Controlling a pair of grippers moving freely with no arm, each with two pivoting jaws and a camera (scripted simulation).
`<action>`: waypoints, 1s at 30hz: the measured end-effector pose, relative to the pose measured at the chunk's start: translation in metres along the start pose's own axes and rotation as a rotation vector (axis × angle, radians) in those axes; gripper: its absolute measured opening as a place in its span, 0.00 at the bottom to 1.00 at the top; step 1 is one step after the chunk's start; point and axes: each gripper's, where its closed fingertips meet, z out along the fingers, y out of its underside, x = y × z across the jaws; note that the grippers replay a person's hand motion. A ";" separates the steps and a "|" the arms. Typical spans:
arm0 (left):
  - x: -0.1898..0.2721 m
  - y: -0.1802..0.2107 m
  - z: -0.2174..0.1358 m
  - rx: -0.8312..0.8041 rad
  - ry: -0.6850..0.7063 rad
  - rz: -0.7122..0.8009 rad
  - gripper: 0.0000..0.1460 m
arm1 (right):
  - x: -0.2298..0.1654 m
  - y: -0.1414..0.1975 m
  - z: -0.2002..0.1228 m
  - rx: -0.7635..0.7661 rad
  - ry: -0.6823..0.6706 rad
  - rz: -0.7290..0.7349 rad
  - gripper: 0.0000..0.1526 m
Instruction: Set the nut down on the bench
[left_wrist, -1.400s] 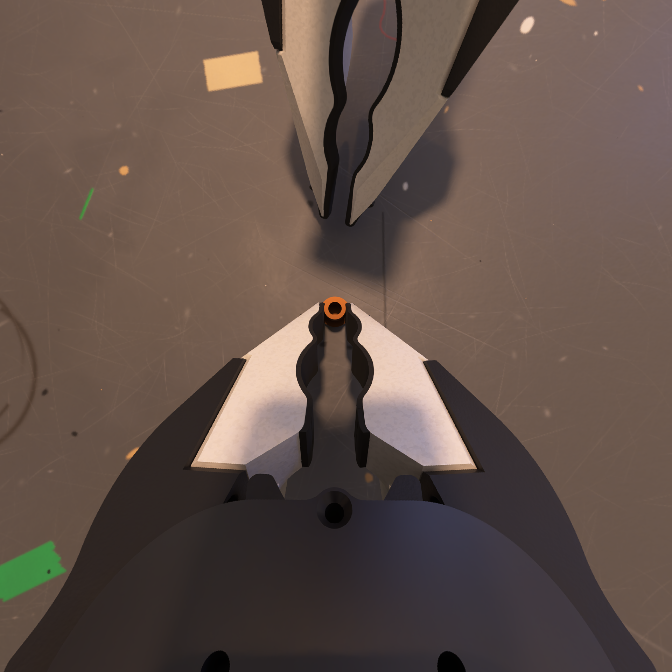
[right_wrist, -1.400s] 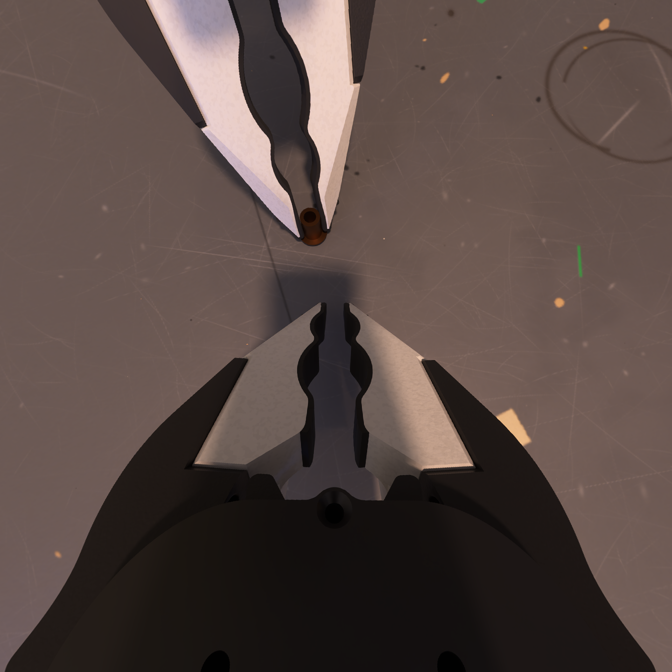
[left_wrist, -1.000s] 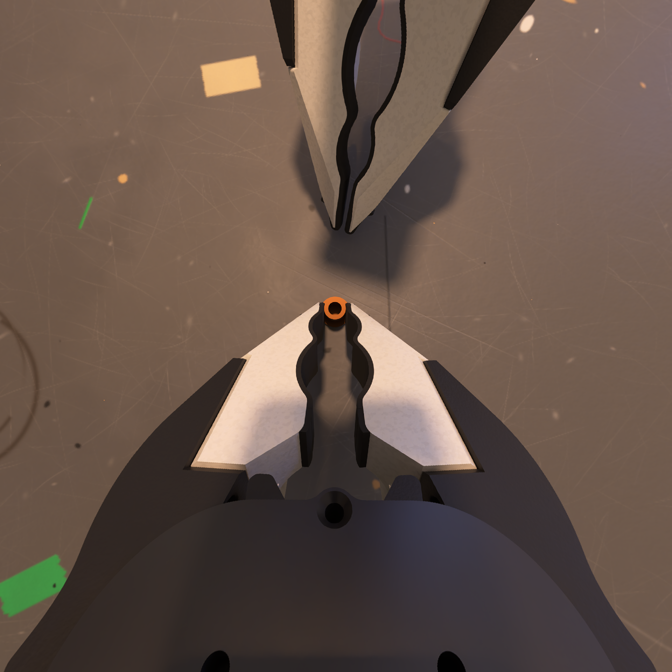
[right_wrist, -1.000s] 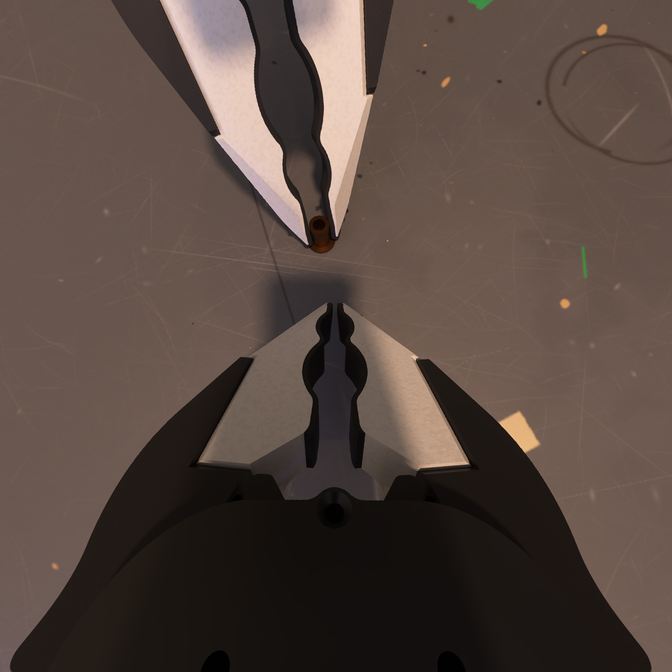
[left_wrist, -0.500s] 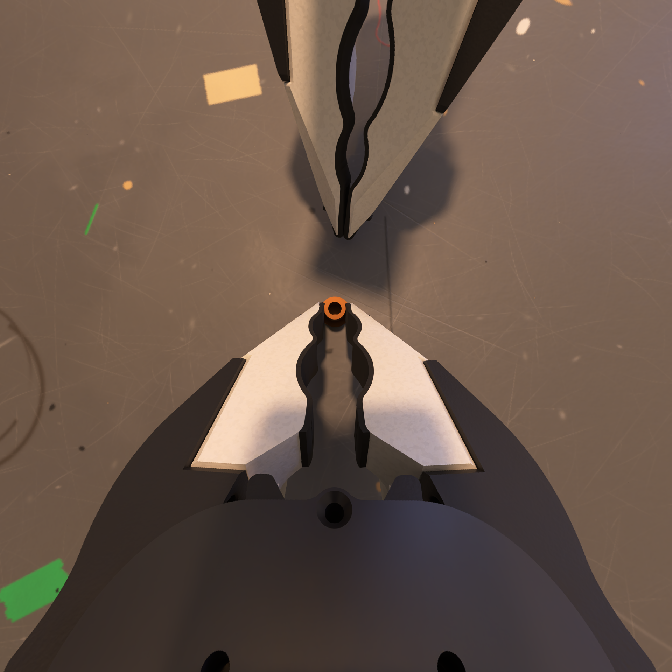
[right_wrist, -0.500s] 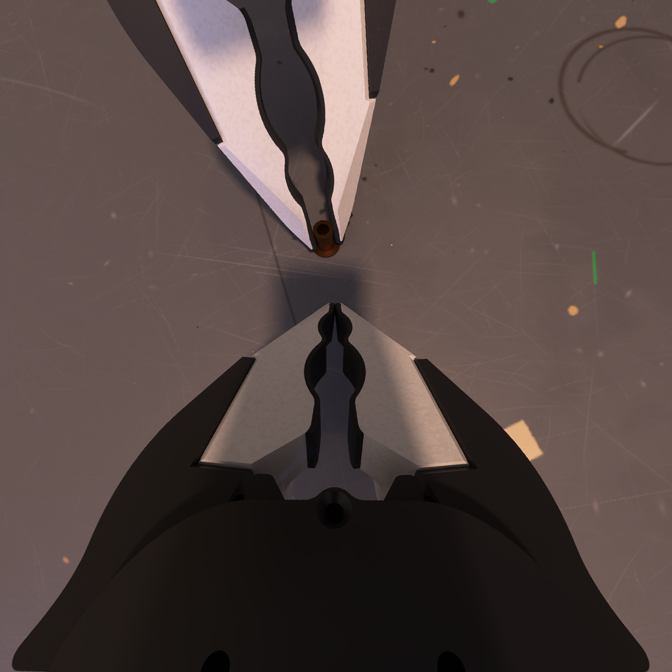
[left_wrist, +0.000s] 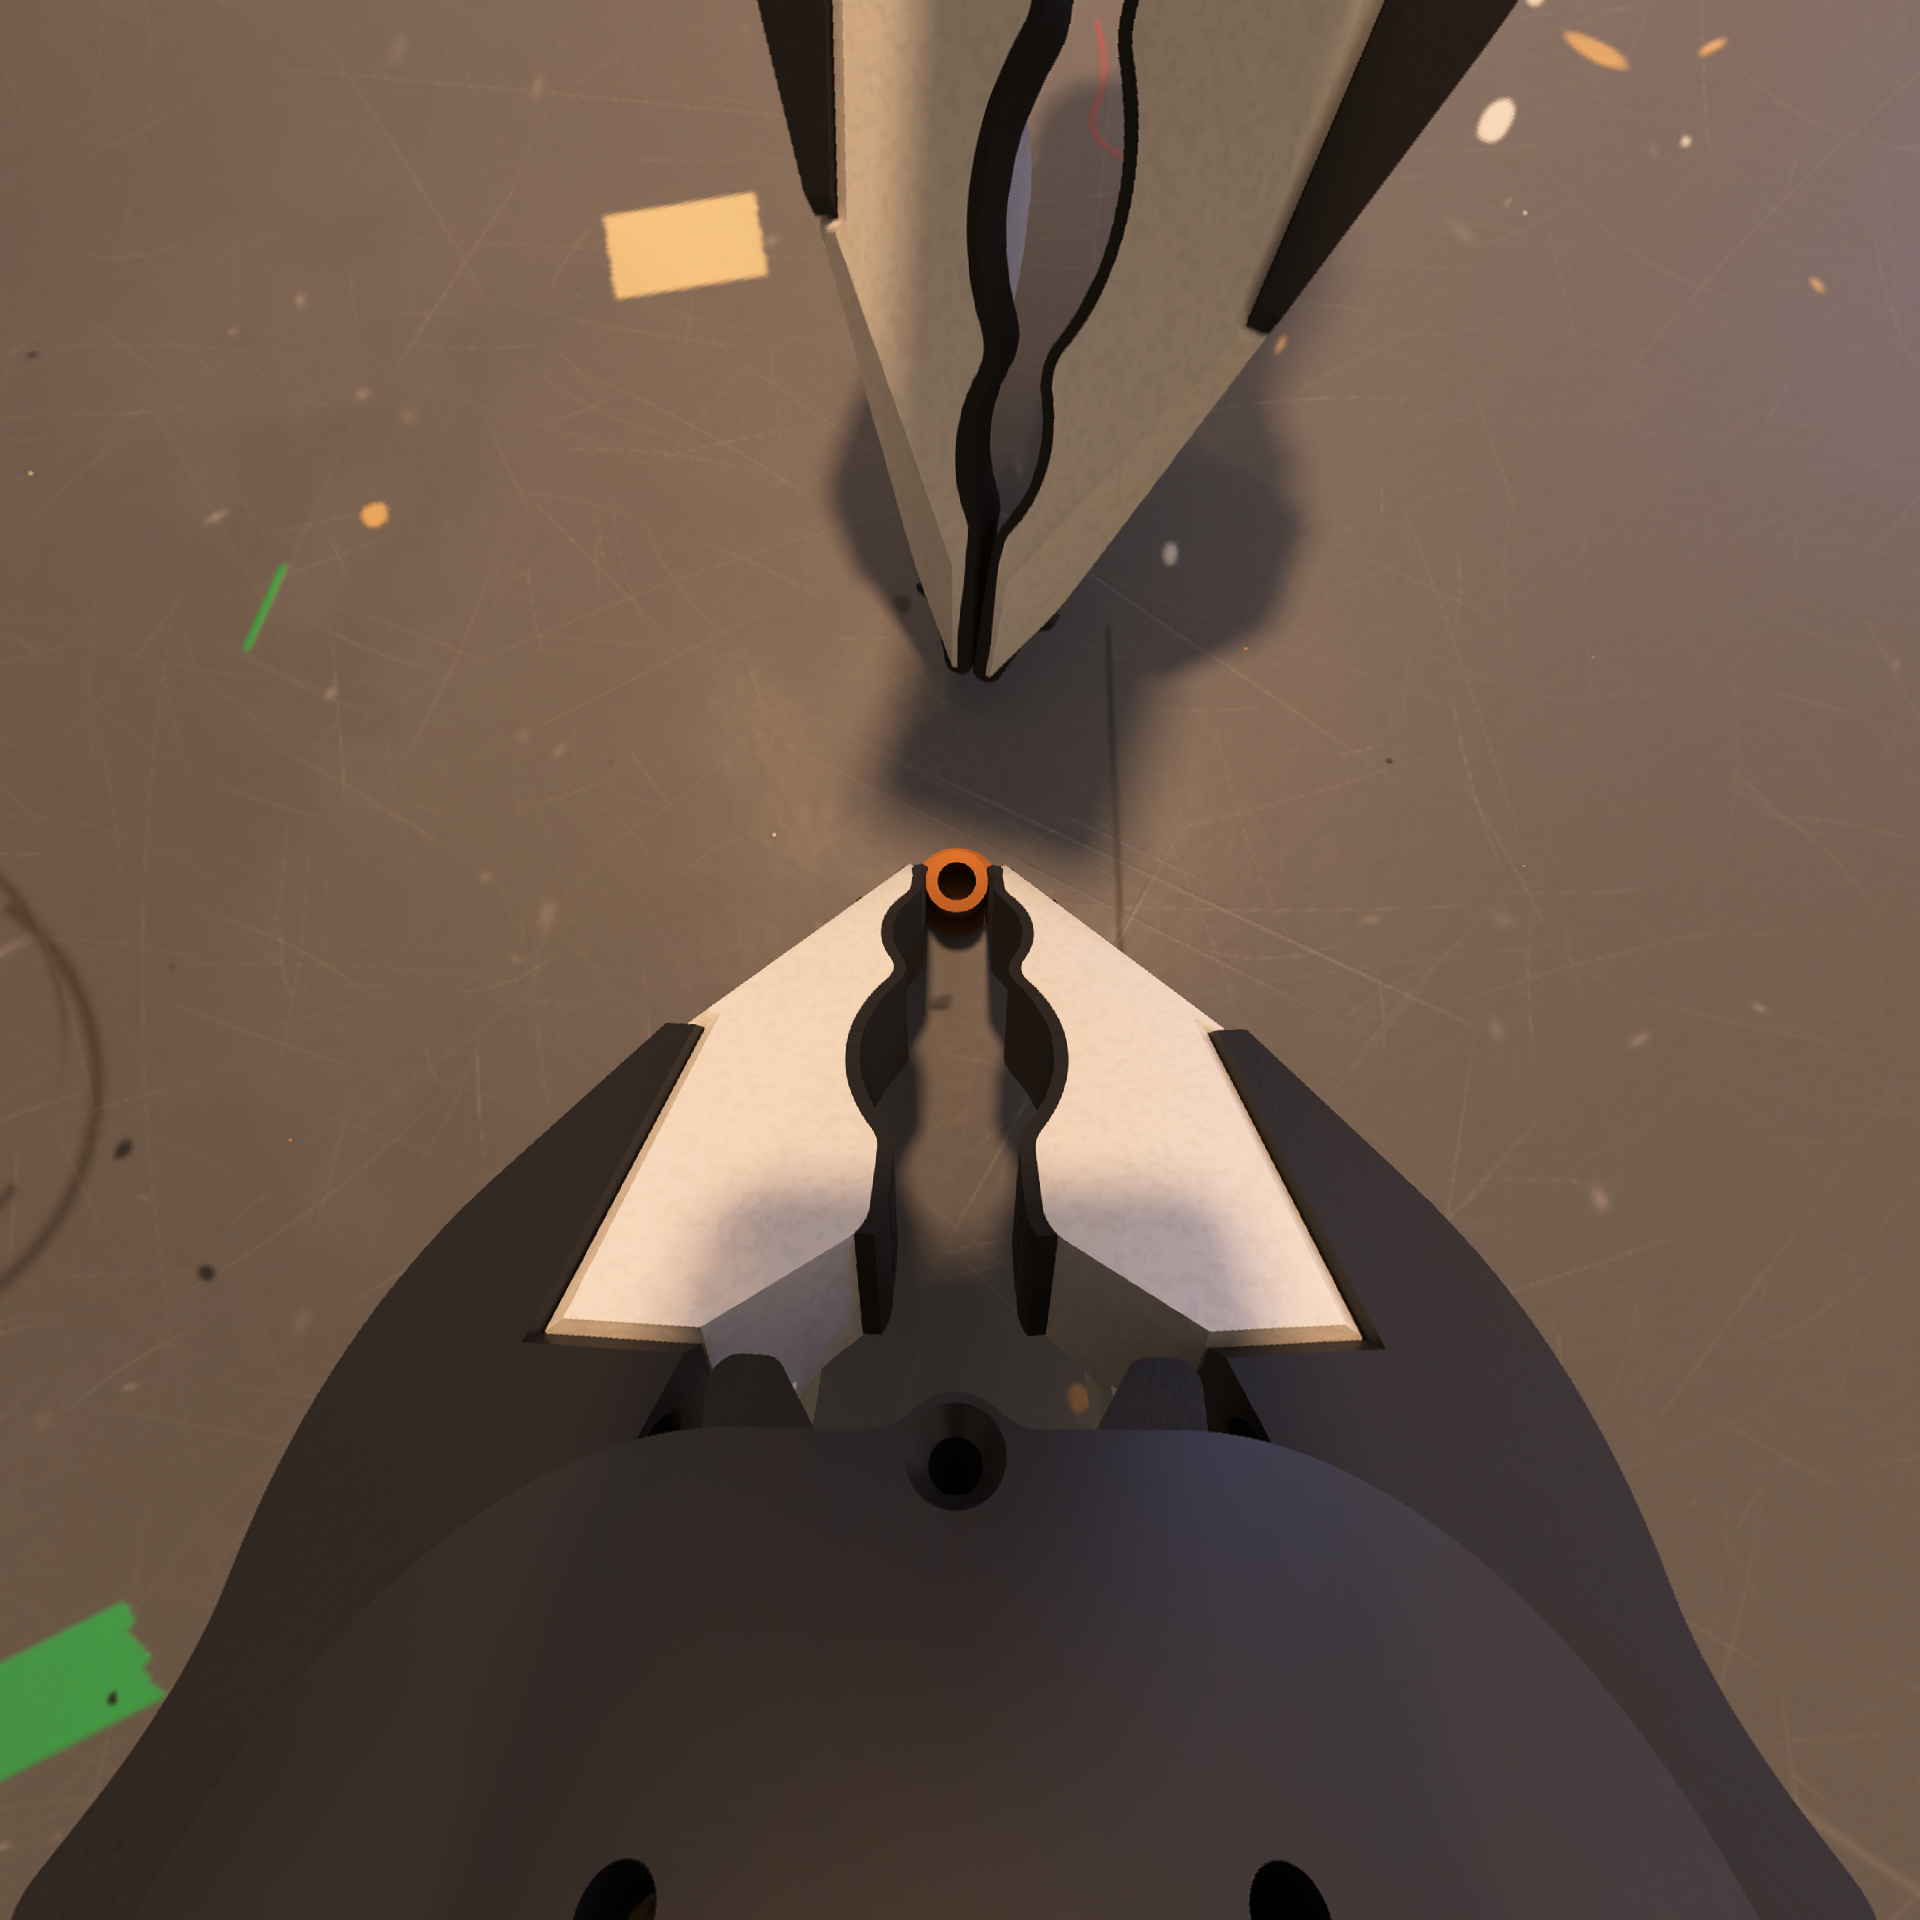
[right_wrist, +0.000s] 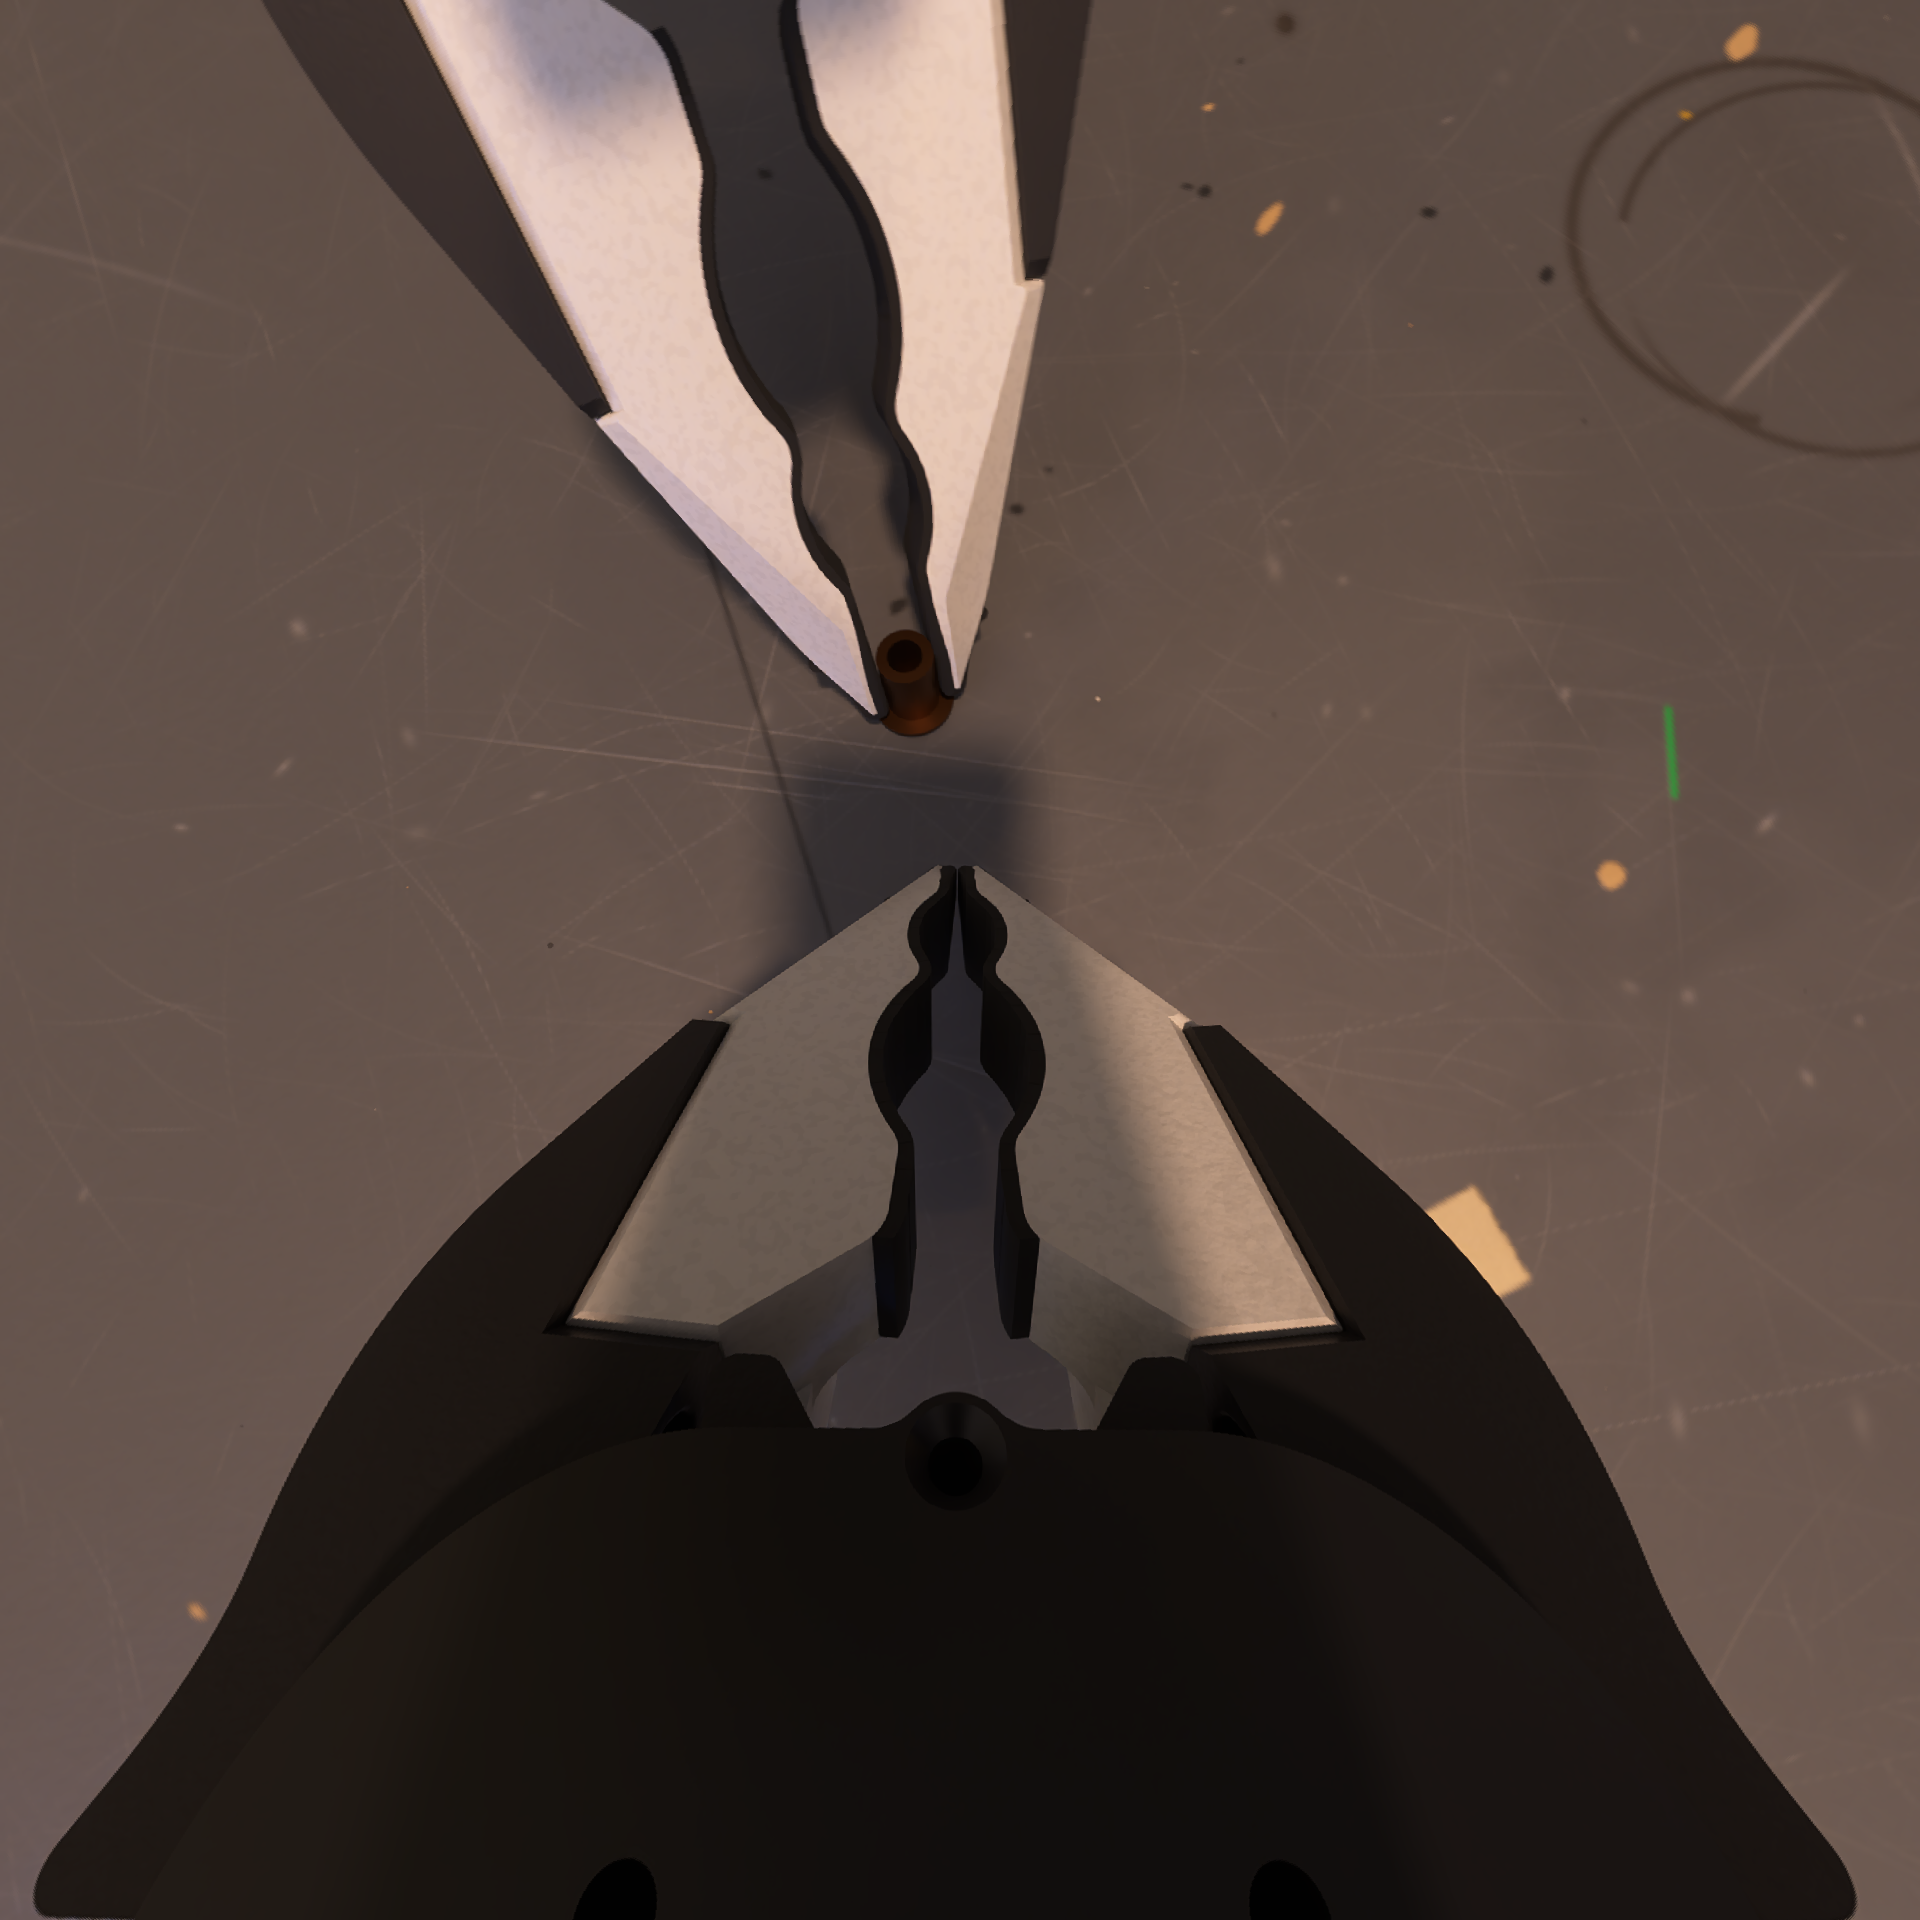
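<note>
My left gripper (left_wrist: 957, 878) is clamped on the orange nut (left_wrist: 957, 881) at its very tips, low over the scratched bench (left_wrist: 416, 831). Just beyond the nut, my right gripper (right_wrist: 956, 873) points back at it, jaws pressed together, empty.

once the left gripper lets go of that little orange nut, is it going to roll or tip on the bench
The nut is a short round sleeve with a flared bottom, held upright at the left gripper tips. Released squarely, it would probably stand on that wider end. Knocked over, it would likely roll in a curve. It looks rigid and light, so a slight nudge could shift it on the bench.
</note>
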 end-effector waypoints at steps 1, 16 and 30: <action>0.000 0.000 0.000 0.001 -0.001 -0.004 0.07 | 0.001 0.001 -0.001 0.008 0.002 0.015 0.00; -0.003 0.001 -0.001 0.004 -0.009 -0.011 0.07 | -0.001 0.009 -0.001 -0.002 0.009 0.026 0.01; -0.004 0.002 -0.001 -0.015 0.008 -0.001 0.07 | -0.005 0.013 -0.006 -0.007 0.043 0.074 0.01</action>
